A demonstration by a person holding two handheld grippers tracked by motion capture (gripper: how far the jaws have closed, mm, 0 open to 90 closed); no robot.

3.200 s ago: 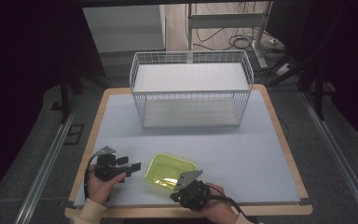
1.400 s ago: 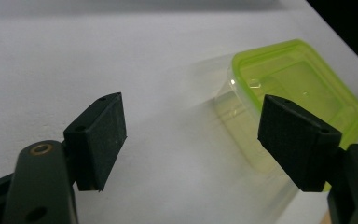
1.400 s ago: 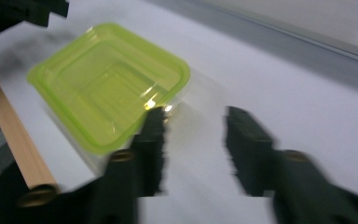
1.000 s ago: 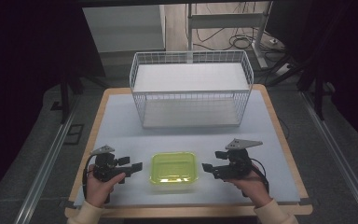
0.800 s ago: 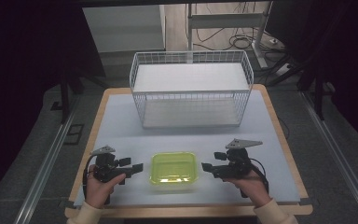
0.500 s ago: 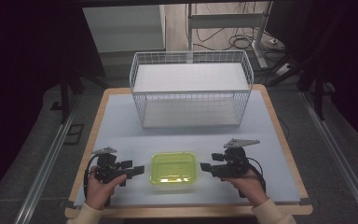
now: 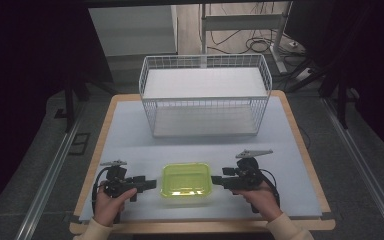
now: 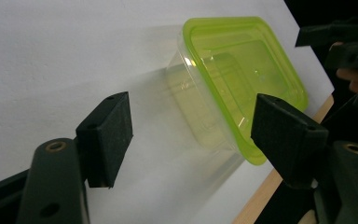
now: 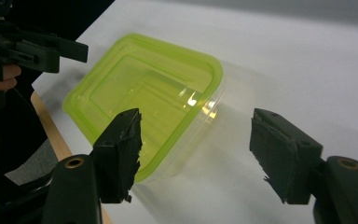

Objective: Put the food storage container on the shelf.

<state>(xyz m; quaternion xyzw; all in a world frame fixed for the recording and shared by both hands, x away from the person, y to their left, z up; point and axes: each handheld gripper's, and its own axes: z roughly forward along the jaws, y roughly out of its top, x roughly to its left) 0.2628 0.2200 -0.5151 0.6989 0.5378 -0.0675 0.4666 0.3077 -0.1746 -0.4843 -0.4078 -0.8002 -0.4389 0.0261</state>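
Note:
A clear plastic container with a lime-green lid point(image 7: 186, 182) lies flat at the front middle of the table. My left gripper point(image 7: 152, 184) lies level just left of it and points at its left end point(image 8: 242, 79). My right gripper point(image 7: 217, 181) mirrors it at the right end point(image 9: 144, 93). Both pairs of jaws have just been closing, but each stands open. In the left gripper view point(image 8: 193, 135) and the right gripper view point(image 9: 196, 149) the container's end lies just ahead of the pads, and nothing is pressed between them.
A white wire basket point(image 7: 205, 100) with a white board inside stands at the back of the table. The wooden front edge point(image 7: 200, 227) runs just behind my hands. Bare grey tabletop point(image 7: 130, 140) lies between basket and container.
Three seconds ago the right gripper was at the tilted container's front corner; the container now lies square with that gripper at its right end. Over the last second both grippers edged inward.

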